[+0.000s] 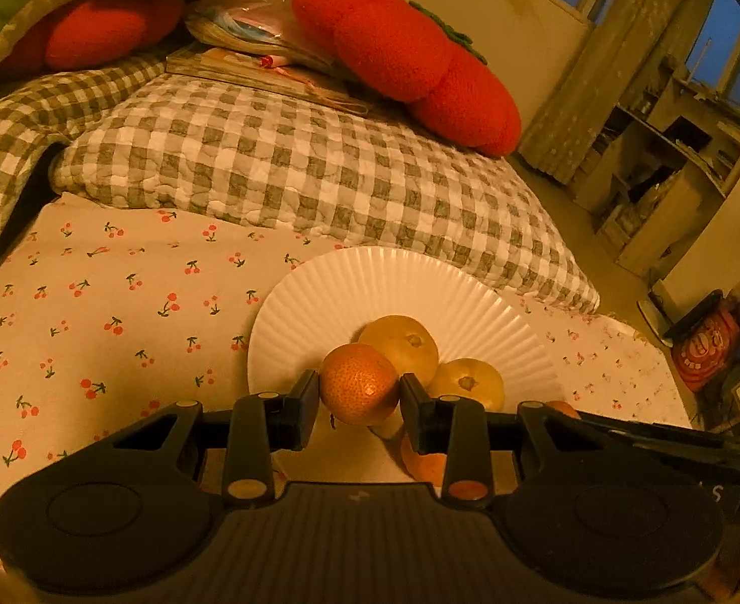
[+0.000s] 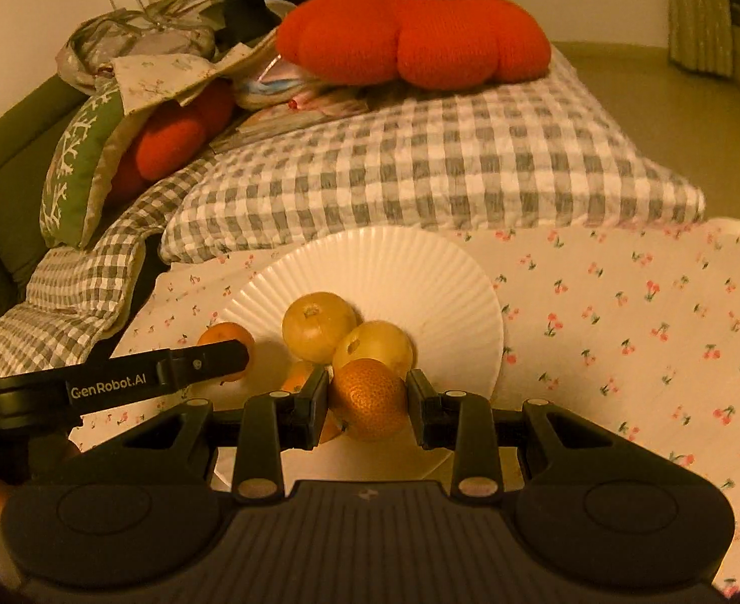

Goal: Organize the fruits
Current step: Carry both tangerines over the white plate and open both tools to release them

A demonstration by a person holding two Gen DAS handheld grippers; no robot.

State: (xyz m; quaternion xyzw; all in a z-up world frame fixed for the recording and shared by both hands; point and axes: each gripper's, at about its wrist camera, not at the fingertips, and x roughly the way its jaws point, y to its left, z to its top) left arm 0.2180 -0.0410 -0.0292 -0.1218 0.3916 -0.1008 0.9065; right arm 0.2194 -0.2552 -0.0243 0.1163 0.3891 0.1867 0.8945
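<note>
The surface is a bed under a cherry-print sheet (image 1: 118,312), with a grey checked quilt (image 1: 294,161) folded across its far half. Beyond the bed's right side lie bare floor, a curtain (image 1: 616,50) and open shelving (image 1: 661,176) (contents too dim to identify). A red tomato-shaped cushion (image 2: 415,35) sits on the quilt's far edge; a second red cushion (image 2: 168,141) is wedged under a green pillow (image 2: 78,161) at far left.

A white ribbed plate (image 2: 420,277) rests on the sheet, touching the quilt's near edge. It carries two yellow fruits (image 2: 319,324), side by side and touching.

The left gripper (image 1: 358,402) has its jaws clenched on an orange (image 1: 359,385) over the plate's near edge. The right gripper (image 2: 368,397) grasps a second orange (image 2: 370,397) likewise. The left tool's arm crosses the right view, partly hiding another orange (image 2: 224,334) at the plate's left rim.
</note>
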